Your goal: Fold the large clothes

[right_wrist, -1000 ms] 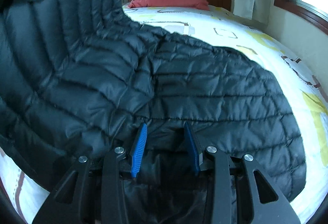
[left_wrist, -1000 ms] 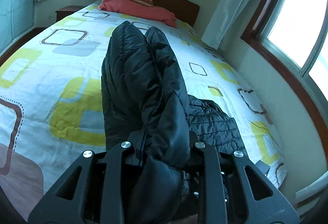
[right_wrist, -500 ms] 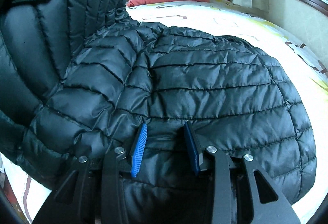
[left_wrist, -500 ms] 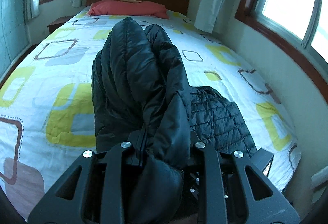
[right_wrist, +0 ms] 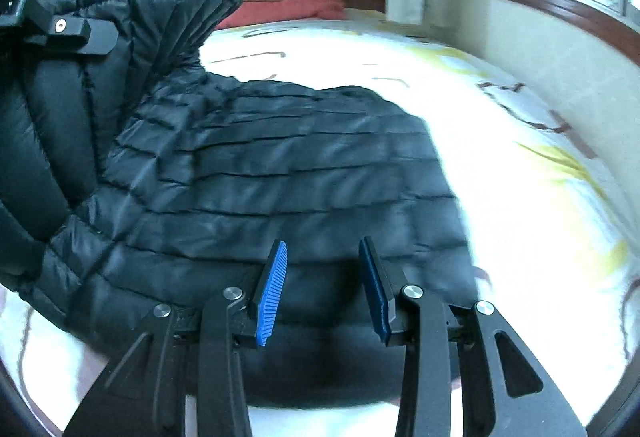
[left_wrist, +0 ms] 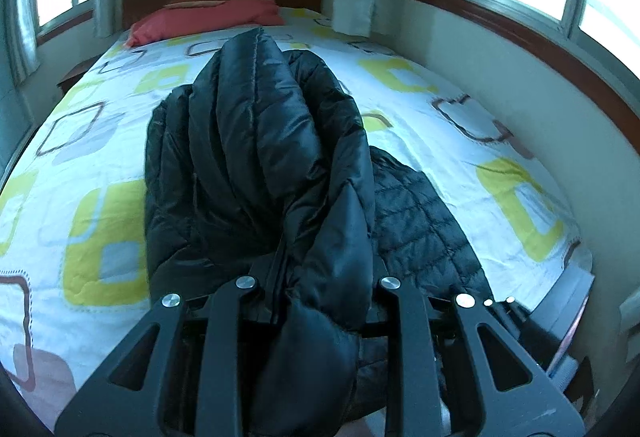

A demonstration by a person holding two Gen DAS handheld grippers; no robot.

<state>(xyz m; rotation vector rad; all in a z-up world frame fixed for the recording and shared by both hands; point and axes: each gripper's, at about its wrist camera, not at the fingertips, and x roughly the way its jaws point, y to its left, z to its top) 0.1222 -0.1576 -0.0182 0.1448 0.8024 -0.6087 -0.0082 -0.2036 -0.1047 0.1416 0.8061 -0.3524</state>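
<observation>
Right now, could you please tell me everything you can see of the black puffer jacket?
The black puffer jacket is quilted in horizontal channels, with a shiny, nylon-looking shell. Most of it lies spread flat on the patterned bedspread. One bunched part is lifted and clamped in the left gripper, whose fingers are hidden by the fabric. The right gripper sits open over the near edge, its blue fingers holding nothing.

A black quilted puffer jacket (right_wrist: 280,165) is spread flat ahead of the right gripper (right_wrist: 324,285), while one bunched part is clamped upright in the left gripper (left_wrist: 320,289).
</observation>
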